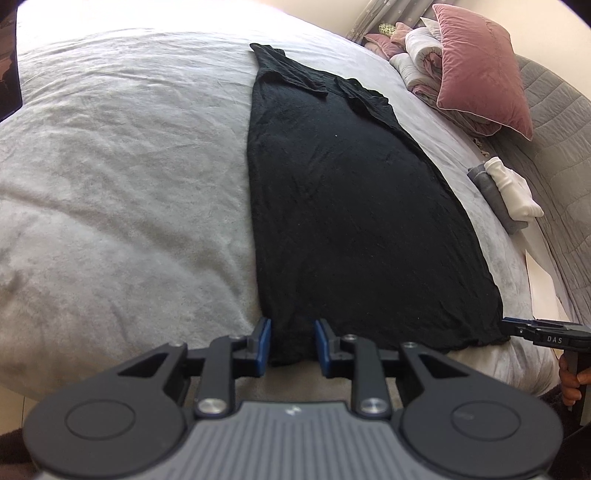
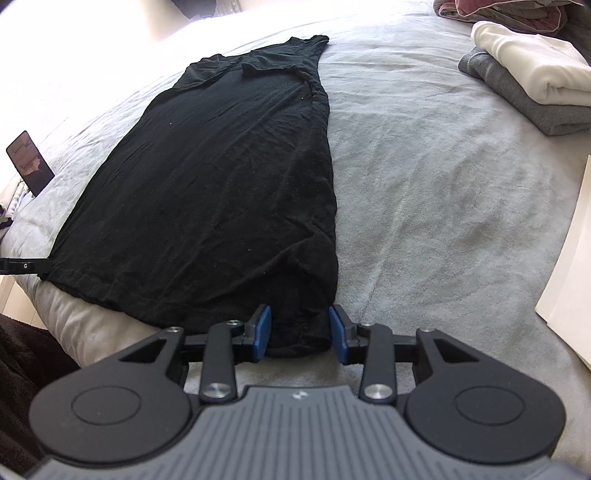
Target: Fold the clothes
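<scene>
Black dress [image 1: 351,206] flat on grey bed [image 1: 110,184].
Left claw [image 1: 291,345] and right claw [image 2: 300,332] each pinch a hem corner at 6 o'clock.

Bright daylight washes over a grey-covered bed [image 1: 110,166] with a pink velvet cushion [image 1: 480,70] near the curtain [image 1: 373,14].

A bed [image 1: 110,166] under a pale grey cover carries a black garment [image 1: 351,206] laid flat, folded clothes [image 2: 524,85], and pink pillows [image 1: 480,66].

shirt [image 1: 351,206] on bed [image 1: 129,166], pillows [image 1: 480,70] behind
</scene>
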### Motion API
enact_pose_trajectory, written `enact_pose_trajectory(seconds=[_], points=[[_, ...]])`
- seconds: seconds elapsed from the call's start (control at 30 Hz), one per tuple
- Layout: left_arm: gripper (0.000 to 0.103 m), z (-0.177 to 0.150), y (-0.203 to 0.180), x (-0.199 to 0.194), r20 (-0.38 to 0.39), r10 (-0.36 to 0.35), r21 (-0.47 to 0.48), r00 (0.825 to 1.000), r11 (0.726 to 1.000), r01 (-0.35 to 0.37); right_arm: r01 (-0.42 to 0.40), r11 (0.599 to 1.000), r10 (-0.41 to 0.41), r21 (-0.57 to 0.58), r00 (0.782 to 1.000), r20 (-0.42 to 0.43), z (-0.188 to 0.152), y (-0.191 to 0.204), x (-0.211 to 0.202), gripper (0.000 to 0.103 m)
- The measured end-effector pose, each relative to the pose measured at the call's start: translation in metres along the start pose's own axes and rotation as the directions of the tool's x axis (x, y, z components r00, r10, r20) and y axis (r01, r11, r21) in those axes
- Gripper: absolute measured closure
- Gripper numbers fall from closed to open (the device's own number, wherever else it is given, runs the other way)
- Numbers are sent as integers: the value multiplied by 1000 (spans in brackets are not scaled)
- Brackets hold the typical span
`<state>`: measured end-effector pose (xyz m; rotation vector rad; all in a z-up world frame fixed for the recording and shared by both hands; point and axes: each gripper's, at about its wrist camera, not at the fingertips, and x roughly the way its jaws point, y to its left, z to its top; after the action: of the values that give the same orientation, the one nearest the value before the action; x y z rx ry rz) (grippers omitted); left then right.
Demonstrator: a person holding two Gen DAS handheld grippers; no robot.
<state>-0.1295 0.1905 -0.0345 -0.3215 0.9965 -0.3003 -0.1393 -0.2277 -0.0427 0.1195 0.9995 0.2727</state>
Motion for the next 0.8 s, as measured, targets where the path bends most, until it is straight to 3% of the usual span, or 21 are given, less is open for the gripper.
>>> enact_pose_trajectory(seconds=[0.07, 0.17, 0.27, 0.53, 0.67, 0.8], points=[[86, 0, 1, 1, -11, -13, -5, 1000, 1000, 13, -7, 1000, 7, -6, 1000, -5, 0, 1, 1, 83], [93, 1, 1, 1, -25, -37, -12, 999, 999, 37, -40, 999, 41, 31, 999, -13, 1, -5, -1, 93], [99, 4, 3, 0, -31, -82, -30, 996, 996, 81, -75, 995, 76, 66, 997, -11, 3, -9, -5, 94], [100, 24, 10, -8, 8, -208, -122, 978, 971, 207, -154, 982, 149, 105, 988, 50, 30, -9, -22, 94], [100, 45, 14, -8, 44, -233, -169, 971, 957, 237, -182, 978, 173, 106, 982, 81, 50, -7, -23, 94], [100, 72, 15, 2, 60, -197, -192, 979, 960, 205, -184, 976, 173, 114, 980, 102, 74, -8, -15, 94]])
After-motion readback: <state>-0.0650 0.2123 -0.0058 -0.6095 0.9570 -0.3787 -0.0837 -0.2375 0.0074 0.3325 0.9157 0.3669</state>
